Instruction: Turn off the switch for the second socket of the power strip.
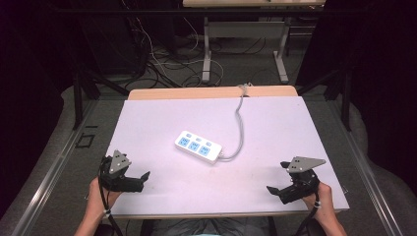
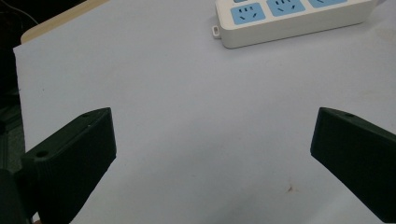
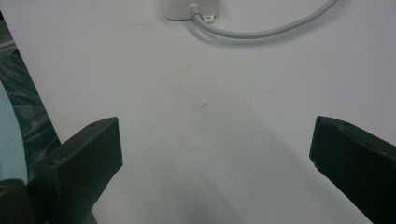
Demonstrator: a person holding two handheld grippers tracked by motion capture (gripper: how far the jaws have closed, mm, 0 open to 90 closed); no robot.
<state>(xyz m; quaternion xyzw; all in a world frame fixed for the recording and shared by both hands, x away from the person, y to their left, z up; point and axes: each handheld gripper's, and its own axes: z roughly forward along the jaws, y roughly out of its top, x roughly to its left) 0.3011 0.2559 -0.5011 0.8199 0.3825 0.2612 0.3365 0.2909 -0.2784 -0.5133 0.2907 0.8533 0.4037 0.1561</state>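
A white power strip (image 1: 198, 146) with blue socket faces lies near the middle of the white table top (image 1: 147, 118); its grey cable (image 1: 239, 129) runs to the far edge. In the left gripper view the power strip (image 2: 289, 18) lies ahead at the top. The strip's cable end (image 3: 192, 9) and cable (image 3: 261, 31) lie ahead at the top of the right gripper view. My left gripper (image 1: 141, 181) rests open at the near left, holding nothing. My right gripper (image 1: 276, 183) is open at the near right, with bare table between its jaws.
The table's near edge (image 1: 221, 215) runs just behind both hands. A wooden strip (image 1: 196, 92) borders the far side. Beyond it stand another table's legs (image 1: 206, 59) and loose cables on the floor (image 1: 162, 64). Dark curtains flank both sides.
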